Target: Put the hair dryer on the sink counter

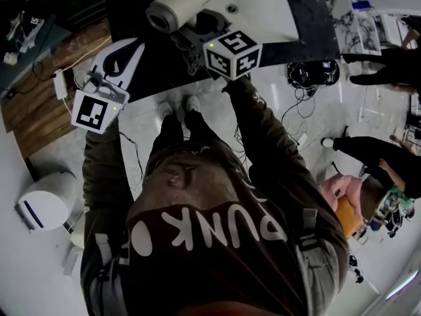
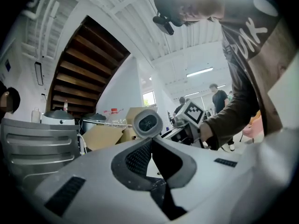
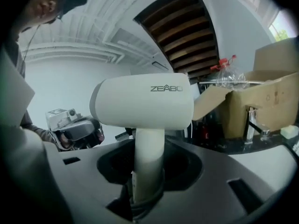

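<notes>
A white hair dryer [image 1: 174, 5] is held up over the near edge of the dark sink counter [image 1: 309, 18], its barrel pointing left. My right gripper [image 1: 197, 30], with its marker cube, is shut on the dryer's handle [image 3: 148, 164]. The barrel [image 3: 142, 101] fills the right gripper view above the jaws. My left gripper [image 1: 133, 46] hangs to the left of the dryer, apart from it. Its jaws [image 2: 152, 140] are shut with nothing between them. Beyond them the dryer's nozzle [image 2: 148, 122] faces the camera.
A white basin [image 1: 263, 5] is set in the counter. A chrome faucet [image 3: 252, 122], a cardboard box [image 3: 254, 94] and a red-capped bottle [image 3: 224, 64] stand at the counter. A white round appliance [image 1: 46, 199] sits on the floor at left. Cables [image 1: 309, 74] and other people's legs [image 1: 381, 64] are at right.
</notes>
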Demonstrator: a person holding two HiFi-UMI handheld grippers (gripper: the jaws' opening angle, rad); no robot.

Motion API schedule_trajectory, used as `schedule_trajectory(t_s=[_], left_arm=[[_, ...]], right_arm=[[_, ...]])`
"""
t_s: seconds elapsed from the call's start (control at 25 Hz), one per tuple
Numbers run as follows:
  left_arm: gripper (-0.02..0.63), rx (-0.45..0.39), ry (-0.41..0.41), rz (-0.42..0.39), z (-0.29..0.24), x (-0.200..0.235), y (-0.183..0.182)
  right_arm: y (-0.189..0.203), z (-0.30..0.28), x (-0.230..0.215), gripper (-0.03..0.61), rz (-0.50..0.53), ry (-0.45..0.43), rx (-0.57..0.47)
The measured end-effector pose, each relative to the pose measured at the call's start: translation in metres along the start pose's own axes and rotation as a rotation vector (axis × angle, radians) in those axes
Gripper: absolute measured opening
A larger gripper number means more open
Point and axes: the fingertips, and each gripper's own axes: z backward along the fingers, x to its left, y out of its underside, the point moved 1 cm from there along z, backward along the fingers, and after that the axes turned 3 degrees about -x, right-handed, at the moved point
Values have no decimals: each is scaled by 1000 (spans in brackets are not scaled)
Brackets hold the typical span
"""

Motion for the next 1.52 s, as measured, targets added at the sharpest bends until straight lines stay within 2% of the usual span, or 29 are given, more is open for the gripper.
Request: schedule_trajectory(t_s=[0.2, 0.4, 0.8, 1.16, 1.52], left_arm=[[6, -6, -27, 38, -18, 10, 26], [6, 19, -39, 41, -29, 15, 46], [6, 32, -45, 70, -45, 17, 69], [6, 24, -46, 68, -48, 17, 66], [6, 32, -53, 63, -46, 20, 62]], right_arm=[[41, -47, -38, 156, -85, 40, 218], [73, -76, -61, 156, -115, 73, 448], [113, -104, -90, 156, -135, 94, 743], [148, -123, -92, 163, -92, 103, 910], [147, -118, -91, 191, -103, 60, 867]])
